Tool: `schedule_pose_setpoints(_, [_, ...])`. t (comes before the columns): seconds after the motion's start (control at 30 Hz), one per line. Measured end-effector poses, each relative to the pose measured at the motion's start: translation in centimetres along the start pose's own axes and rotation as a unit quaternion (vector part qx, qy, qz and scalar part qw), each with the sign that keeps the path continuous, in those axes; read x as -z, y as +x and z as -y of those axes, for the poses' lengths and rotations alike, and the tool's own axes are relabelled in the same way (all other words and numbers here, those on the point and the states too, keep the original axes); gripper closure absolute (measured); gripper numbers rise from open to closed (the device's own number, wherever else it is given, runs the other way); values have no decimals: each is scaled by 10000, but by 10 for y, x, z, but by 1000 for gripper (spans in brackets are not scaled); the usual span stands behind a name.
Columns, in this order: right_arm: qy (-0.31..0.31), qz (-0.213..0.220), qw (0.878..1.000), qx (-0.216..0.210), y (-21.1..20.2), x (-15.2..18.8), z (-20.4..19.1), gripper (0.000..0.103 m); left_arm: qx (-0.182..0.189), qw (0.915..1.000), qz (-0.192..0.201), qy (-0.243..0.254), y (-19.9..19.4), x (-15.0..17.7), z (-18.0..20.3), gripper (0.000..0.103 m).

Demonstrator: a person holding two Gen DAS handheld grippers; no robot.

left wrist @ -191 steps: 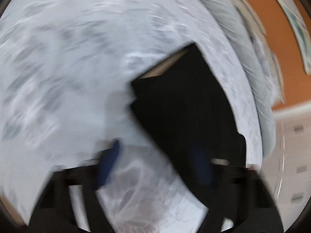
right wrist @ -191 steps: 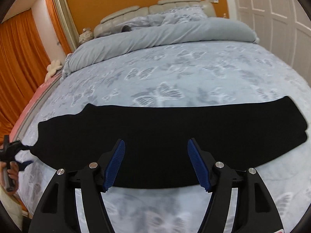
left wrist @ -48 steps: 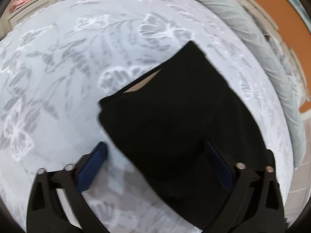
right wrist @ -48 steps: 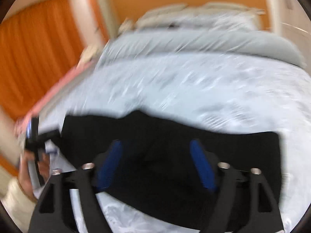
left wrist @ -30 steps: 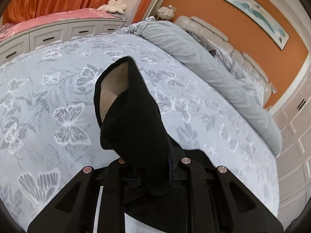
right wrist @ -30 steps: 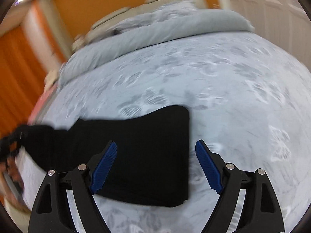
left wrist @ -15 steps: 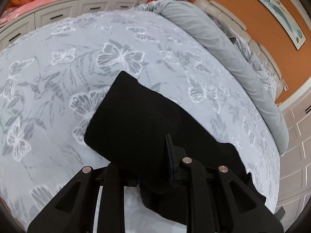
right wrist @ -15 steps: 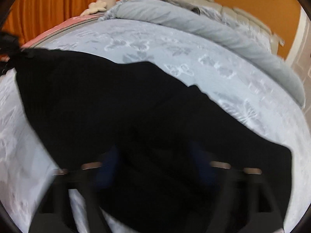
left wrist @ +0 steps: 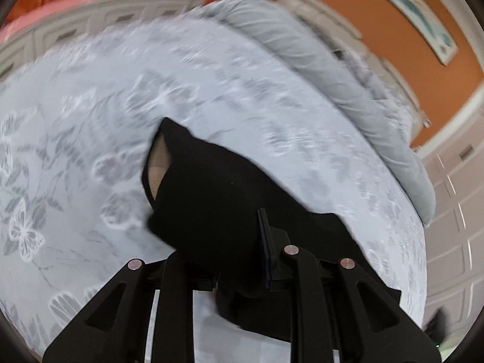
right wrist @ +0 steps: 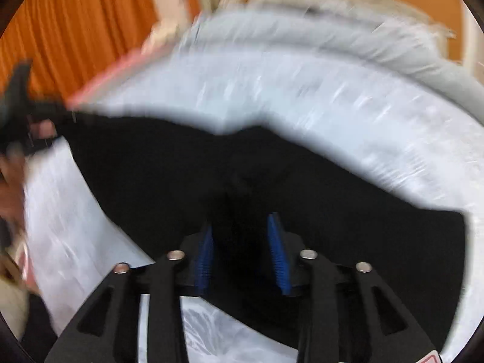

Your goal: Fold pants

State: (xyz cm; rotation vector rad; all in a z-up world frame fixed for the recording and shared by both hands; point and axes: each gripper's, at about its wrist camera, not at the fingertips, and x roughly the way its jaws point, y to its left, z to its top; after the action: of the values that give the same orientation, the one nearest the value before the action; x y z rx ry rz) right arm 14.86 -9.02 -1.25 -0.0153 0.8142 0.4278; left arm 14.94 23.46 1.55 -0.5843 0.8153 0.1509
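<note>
The black pants (left wrist: 217, 193) lie across the butterfly-print bed cover (left wrist: 90, 115). My left gripper (left wrist: 239, 254) is shut on one end of them; the cloth bunches over the left finger, with a tan lining showing at its open end. In the right wrist view my right gripper (right wrist: 242, 245) is shut on a raised fold of the pants (right wrist: 348, 211), its blue pads (right wrist: 276, 251) pressed into the cloth. The left gripper (right wrist: 21, 112) shows at the far left holding the other end. Both views are motion-blurred.
A grey rolled duvet (left wrist: 326, 72) and pillows lie along the head of the bed. White drawers (left wrist: 75, 30) stand beyond the far edge, white wardrobe doors (left wrist: 453, 196) at the right. Orange curtains (right wrist: 84, 30) hang at the left.
My right gripper has closed on a fold of the pants since half a second ago. My left gripper keeps its hold and has lifted its end, showing the tan lining again.
</note>
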Motion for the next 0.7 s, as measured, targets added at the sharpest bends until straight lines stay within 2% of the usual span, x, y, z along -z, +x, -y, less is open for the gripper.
schedule_pose_setpoints(0.07, [513,659,9953,488,-49,-3,37,23,139,9992,174,322,-14,10,34,84])
schedule_pose_setpoints(0.13, [943,961,9874,832,-80,3,75,23,362,9954,363,805,-29,29,82,83])
schedule_pose_setpoints(0.2, [1519,1019,9775,1047,-106,20,121,23,615,9867,487,1423,-38,60,137,82])
schedule_pose_setpoints(0.27, [2021,992,9683,1080,-122,36,153,23,883,9765,398,1924,-33,93,182,72])
schedule_pose_setpoints(0.3, [2283,956,9632,1053,-128,44,173,23,1019,9719,278,2105,-27,107,198,37])
schedule_pose_setpoints(0.33, [2420,912,9600,1072,-132,51,185,23,1231,9627,-77,2408,-11,133,221,9])
schedule_pose_setpoints(0.37, [2495,847,9580,1130,-135,56,194,23,1303,9527,-445,2710,7,161,238,6])
schedule_pose_setpoints(0.4, [2539,738,9566,1227,-138,64,203,23,1196,9461,-667,2937,19,181,246,6])
schedule_pose_setpoints(0.43, [2574,644,9557,1277,-140,69,209,23,836,9338,-740,3399,33,216,256,6])
schedule_pose_setpoints(0.5, [2673,502,9552,1169,-142,79,218,23,498,9159,-411,3961,33,249,263,6])
schedule_pose_setpoints(0.53, [2674,468,9564,1075,-141,79,218,23,445,9024,-129,4285,24,264,266,6])
schedule_pose_setpoints(0.57, [2646,459,9580,1008,-139,79,216,23,428,8940,188,4456,11,270,266,6])
schedule_pose_setpoints(0.6, [2564,456,9610,929,-139,78,214,23,468,8917,384,4485,-1,270,262,6])
schedule_pose_setpoints(0.63, [2442,435,9651,841,-138,77,207,23,659,8938,620,4393,-22,264,255,6])
schedule_pose_setpoints(0.7, [2206,383,9727,604,-130,71,193,23,862,9043,776,4108,-46,242,241,5])
